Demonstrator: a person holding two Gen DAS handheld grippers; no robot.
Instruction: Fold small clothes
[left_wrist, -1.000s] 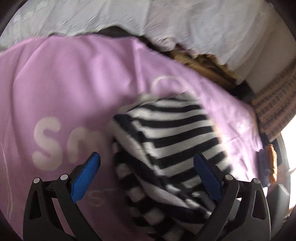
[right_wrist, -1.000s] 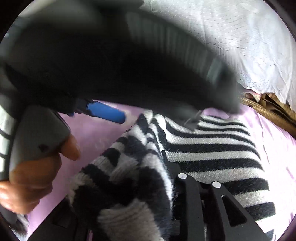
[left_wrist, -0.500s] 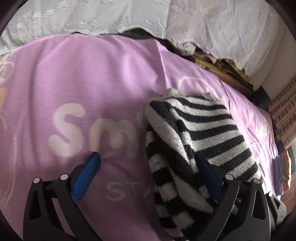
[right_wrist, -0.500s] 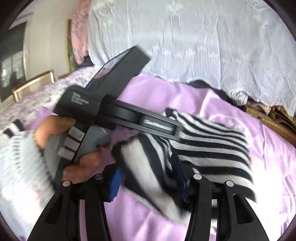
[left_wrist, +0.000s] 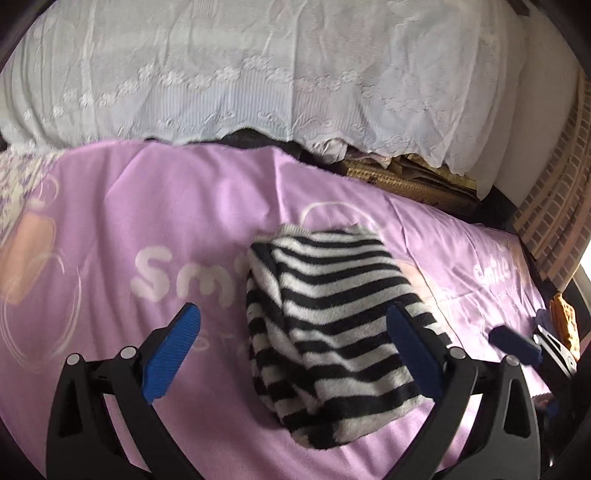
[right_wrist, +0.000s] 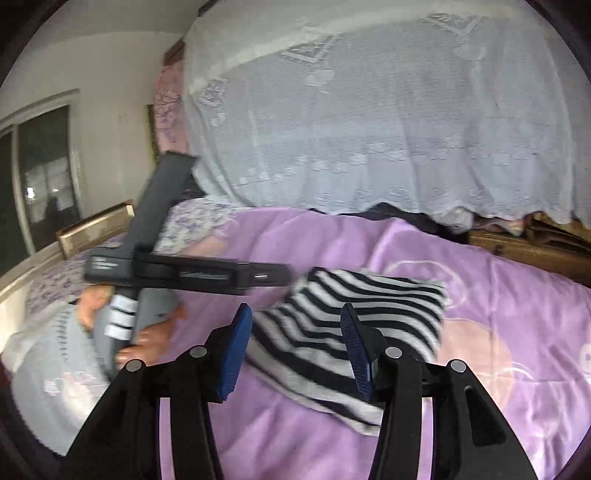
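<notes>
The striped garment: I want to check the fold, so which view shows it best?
The left wrist view: the striped garment lies sharp, almost whole, between the open left gripper fingers. In the right wrist view it is blurred and partly hidden behind the open right gripper.

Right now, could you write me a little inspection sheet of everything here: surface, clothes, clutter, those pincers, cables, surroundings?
Surface: purple printed bedsheet, lightly wrinkled.
Job's things: striped garment lies folded on the sheet, held by nothing.
Clutter: orange item at the sheet's far right edge, too small to identify.
Grippers: left hand-held gripper open above the garment; right hand-held gripper open, empty.
Cables: nothing seen.
Surroundings: white lace cloth behind; window to the left.
</notes>
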